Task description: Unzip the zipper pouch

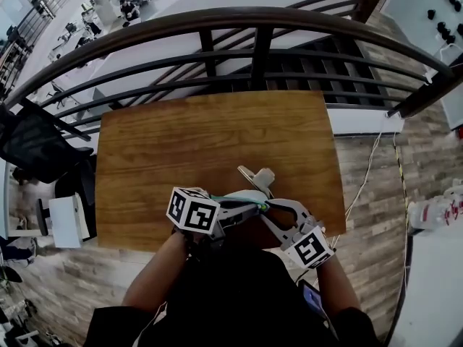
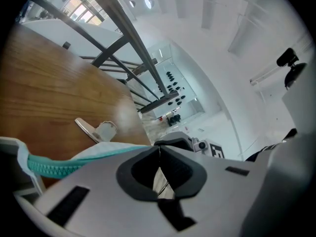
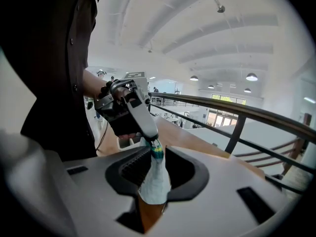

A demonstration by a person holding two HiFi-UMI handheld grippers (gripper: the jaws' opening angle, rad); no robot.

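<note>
The white zipper pouch (image 1: pixel 244 194) is found at the near edge of the wooden surface (image 1: pixel 181 150), stretched between the two grippers. The left gripper (image 2: pixel 159 154) is clenched on one end of the pouch beside its teal zipper (image 2: pixel 49 164), while the right gripper (image 3: pixel 157 168) is released, its jaws parted with the pouch's white fabric loose between them. A small pale object (image 1: pixel 257 176) is seen lying on the surface just beyond the pouch.
</note>
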